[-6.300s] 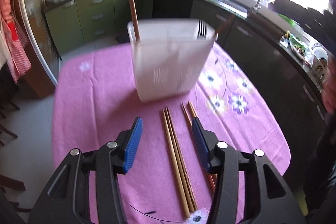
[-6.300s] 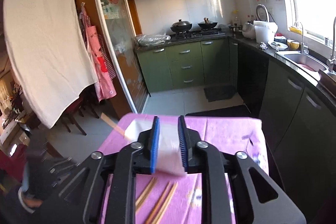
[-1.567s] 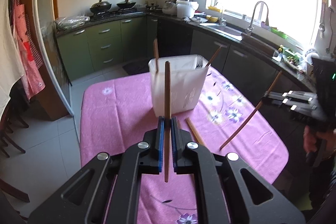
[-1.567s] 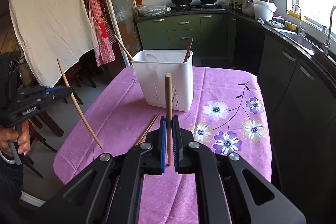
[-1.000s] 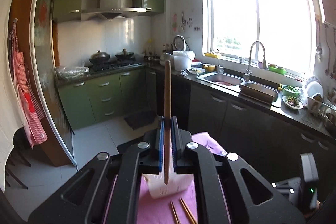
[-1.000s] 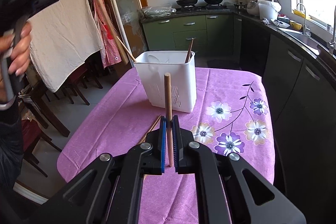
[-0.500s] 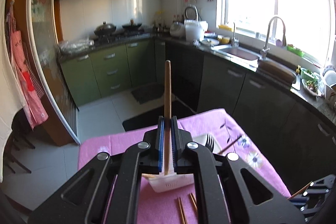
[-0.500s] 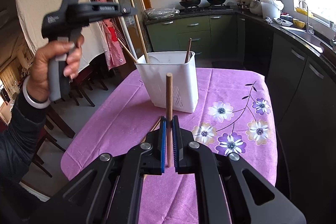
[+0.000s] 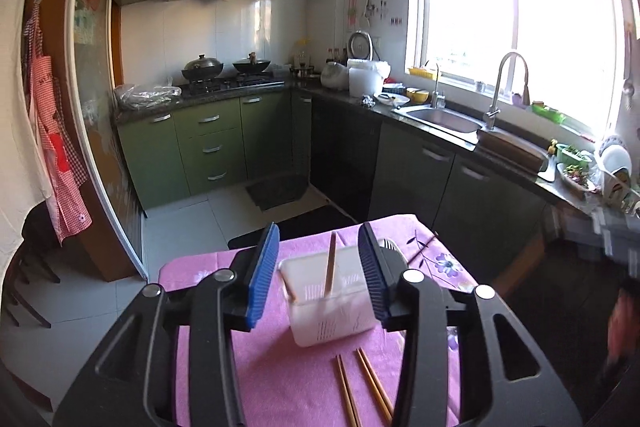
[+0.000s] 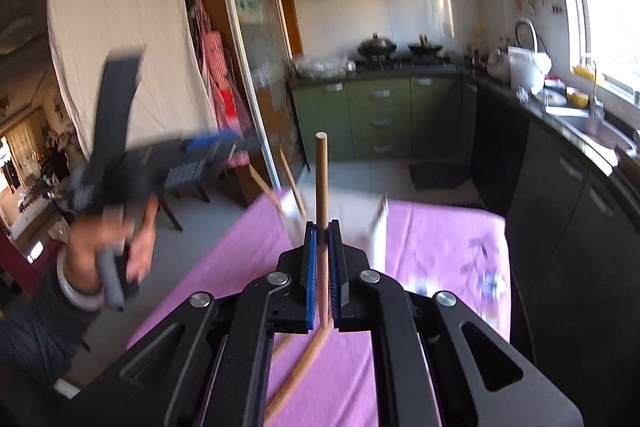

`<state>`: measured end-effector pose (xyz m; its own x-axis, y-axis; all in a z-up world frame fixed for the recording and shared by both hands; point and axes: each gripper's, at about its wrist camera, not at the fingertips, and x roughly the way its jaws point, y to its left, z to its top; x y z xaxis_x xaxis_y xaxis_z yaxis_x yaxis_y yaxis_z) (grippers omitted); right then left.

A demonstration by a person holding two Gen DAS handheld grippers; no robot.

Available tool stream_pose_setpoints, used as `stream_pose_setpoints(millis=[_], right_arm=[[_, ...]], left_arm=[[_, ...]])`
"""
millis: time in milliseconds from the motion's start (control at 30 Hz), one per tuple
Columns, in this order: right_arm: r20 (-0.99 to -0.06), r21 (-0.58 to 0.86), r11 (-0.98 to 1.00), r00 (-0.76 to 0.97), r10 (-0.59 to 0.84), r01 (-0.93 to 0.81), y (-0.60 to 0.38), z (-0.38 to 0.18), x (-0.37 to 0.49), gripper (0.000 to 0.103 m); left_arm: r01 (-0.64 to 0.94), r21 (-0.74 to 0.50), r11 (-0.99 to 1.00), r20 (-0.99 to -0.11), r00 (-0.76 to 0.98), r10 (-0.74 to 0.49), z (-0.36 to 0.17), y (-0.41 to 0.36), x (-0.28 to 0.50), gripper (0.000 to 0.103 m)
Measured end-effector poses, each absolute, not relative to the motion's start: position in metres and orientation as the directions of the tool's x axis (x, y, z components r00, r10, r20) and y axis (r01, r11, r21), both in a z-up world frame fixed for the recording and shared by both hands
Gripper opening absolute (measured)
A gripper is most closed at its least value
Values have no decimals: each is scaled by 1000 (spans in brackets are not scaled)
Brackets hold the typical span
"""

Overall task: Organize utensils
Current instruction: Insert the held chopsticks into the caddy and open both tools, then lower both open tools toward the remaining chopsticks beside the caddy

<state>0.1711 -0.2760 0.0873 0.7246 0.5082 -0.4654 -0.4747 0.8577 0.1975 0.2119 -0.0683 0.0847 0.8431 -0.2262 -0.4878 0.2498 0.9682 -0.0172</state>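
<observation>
The left gripper (image 9: 318, 269) hangs above the white utensil holder (image 9: 332, 311) with its blue jaws opening and nothing between the pads; a wooden chopstick (image 9: 330, 269) stands upright inside the holder directly below the gap, which reads as a stick just let go into the bin. The right gripper (image 10: 323, 275) is clamped tight on another chopstick (image 10: 321, 187), held upright between its pads with the tip well above the jaws, near the holder (image 10: 376, 223) but not over its opening. In the left wrist view the holder also carries a second stick leaning at its left wall and what looks like a fork (image 9: 388, 247) at its right rim, so several utensils are already stowed. What is left, as far as the views show: the stick in the right gripper, and two loose chopsticks (image 9: 362, 383) lying side by side on the pink floral tablecloth (image 9: 224, 367) just in front of the holder. By my judgement the job is well past halfway, with the right-hand drop the step due next. Beyond the table lie the green cabinets (image 9: 208, 143), the stove with two woks, and the sink (image 9: 444, 117) under the bright window. The person's left hand (image 10: 120, 247) is blurred in the right wrist view.
</observation>
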Motion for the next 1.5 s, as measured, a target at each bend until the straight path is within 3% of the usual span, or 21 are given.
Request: stream_pose_setpoints(millis=[267,733,967,1133,1300,1500], right_arm=[[-322,205,876,815,482,-437,-271,157,210,6],[-576,153,924,729,371,-350,-221,73,305,7],[-518,158,908,751,410,-387,-232,90,278,8],[-477,144,888,756,448,-436,-250,95,223,15],[-554,151,894,713,430,-421,-270,43,184,23],[-708,139,931,623,333,-339,-283,-49,179,23]], left_arm=[[229,-50,972,-533,817,-220,57,-32,165,51],[224,-71,972,-656,724,-215,10,-15,159,55],[273,-80,959,-712,658,-247,-5,-38,168,55],[290,-117,950,-768,580,-272,-30,-53,176,55],[291,-130,948,-821,505,-268,-62,-70,192,55],[269,-143,953,-881,405,-246,-106,-85,219,49]])
